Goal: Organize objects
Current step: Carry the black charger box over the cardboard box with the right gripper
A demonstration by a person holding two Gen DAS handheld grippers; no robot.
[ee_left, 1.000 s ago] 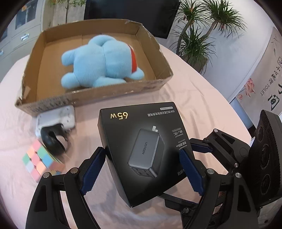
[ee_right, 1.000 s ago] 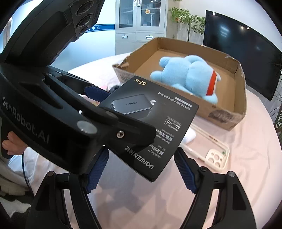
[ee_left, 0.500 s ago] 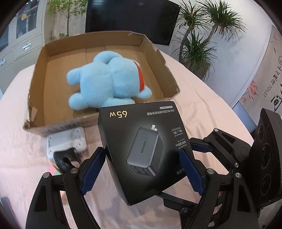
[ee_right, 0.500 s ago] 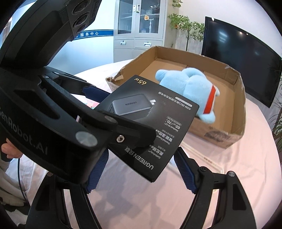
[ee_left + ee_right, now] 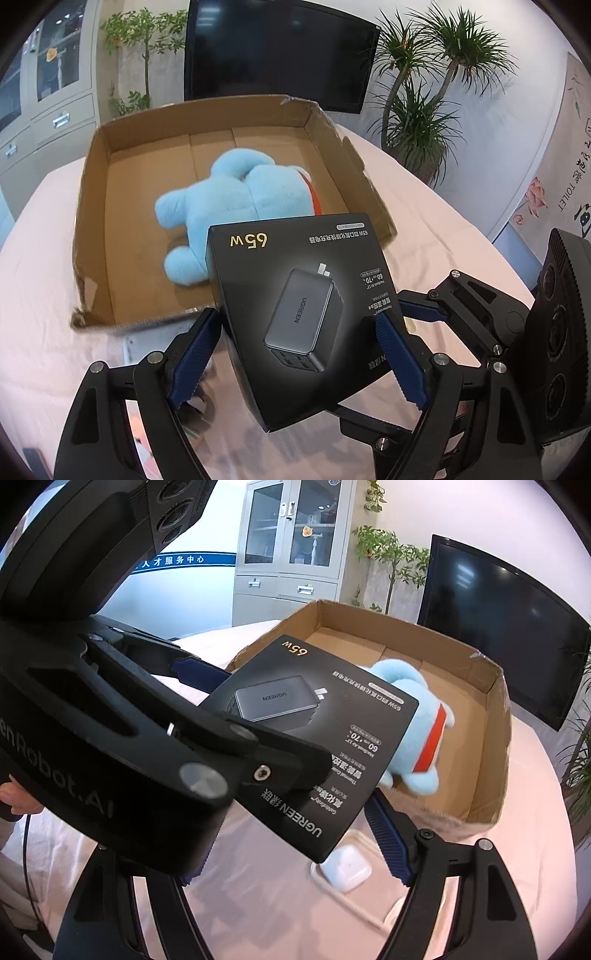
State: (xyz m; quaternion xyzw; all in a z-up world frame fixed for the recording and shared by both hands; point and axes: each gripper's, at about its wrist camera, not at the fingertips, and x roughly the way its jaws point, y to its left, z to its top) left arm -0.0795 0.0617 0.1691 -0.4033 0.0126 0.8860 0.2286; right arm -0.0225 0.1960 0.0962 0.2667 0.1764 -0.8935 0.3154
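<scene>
Table: I'm over a pink-clothed table [image 5: 424, 221] in an office room.
Left gripper [image 5: 295, 350]: my jaws are clamped on the two side edges of the black charger box [image 5: 306, 306], blue pads [image 5: 192, 362] pressing its flanks.
Right gripper [image 5: 288, 834]: jaws set wide around the same box's near corner; one blue pad sits against its right edge, the other is hidden behind the left tool's body, so I can't tell whether this pair truly grips.
Charger box: in the air, tilted, held above the table, its far edge overlapping the cardboard box's near wall in both views.
White case [image 5: 345, 864]: on the cloth beneath the right jaws, just short of the cardboard wall.
Cardboard box [image 5: 92, 206]: open-topped, sitting on the table right behind the charger box.
Blue plush toy [image 5: 236, 199]: lying inside the cardboard box, red band showing on one side.
Background: dark monitor [image 5: 280, 48], potted plants [image 5: 424, 110], grey cabinet [image 5: 291, 554] at the far wall.
</scene>
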